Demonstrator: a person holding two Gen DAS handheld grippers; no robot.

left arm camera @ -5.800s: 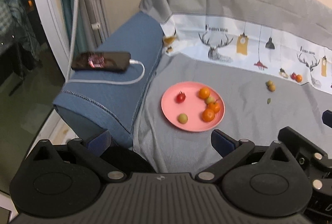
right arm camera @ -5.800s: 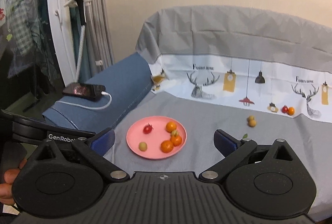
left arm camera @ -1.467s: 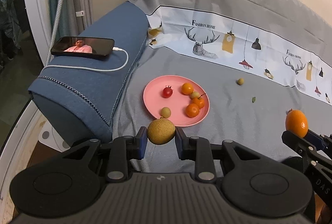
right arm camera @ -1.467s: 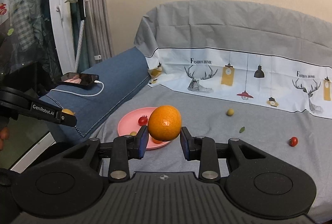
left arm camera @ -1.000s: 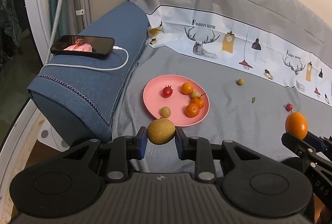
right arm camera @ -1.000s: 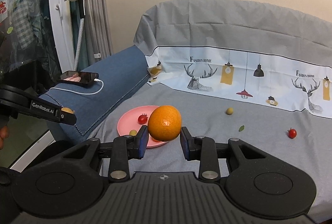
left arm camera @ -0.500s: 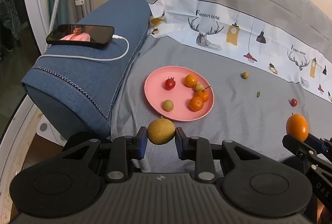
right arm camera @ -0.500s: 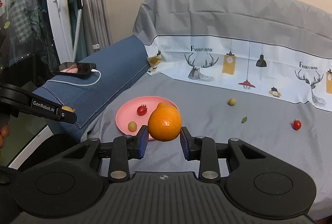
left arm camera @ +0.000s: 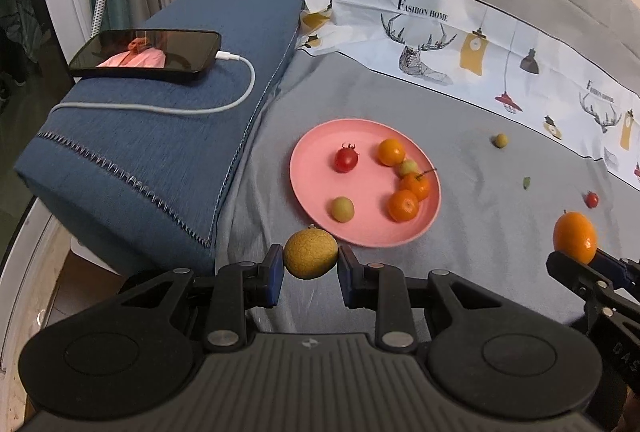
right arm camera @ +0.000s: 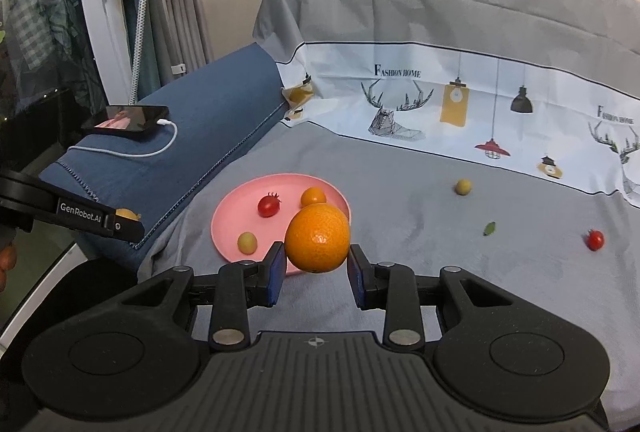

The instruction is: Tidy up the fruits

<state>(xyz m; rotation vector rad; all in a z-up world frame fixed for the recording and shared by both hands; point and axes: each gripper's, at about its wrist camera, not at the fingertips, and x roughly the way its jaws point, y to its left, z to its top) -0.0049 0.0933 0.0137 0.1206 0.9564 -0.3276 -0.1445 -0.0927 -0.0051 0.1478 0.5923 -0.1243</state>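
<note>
My left gripper [left arm camera: 310, 268] is shut on a rough yellow-brown fruit [left arm camera: 311, 253], held just short of the near rim of the pink plate [left arm camera: 310, 172]. The plate holds a red tomato [left arm camera: 346, 159], three small oranges and two small green fruits. My right gripper [right arm camera: 317, 268] is shut on an orange [right arm camera: 318, 237], above the plate's near right rim [right arm camera: 228, 212]. It also shows in the left wrist view [left arm camera: 575, 237] at the right edge. A small green fruit [right arm camera: 463, 187] and a red tomato [right arm camera: 595, 239] lie loose on the grey cover.
A blue sofa arm [left arm camera: 160, 136] at the left carries a phone [left arm camera: 146, 54] on a white charging cable. A printed white band [right arm camera: 480, 112] runs along the sofa back. A small green leaf [right arm camera: 489, 228] lies on the grey seat cover.
Both grippers have moved forward toward the plate, each still holding its fruit. The plate now appears closer and larger in both views.
</note>
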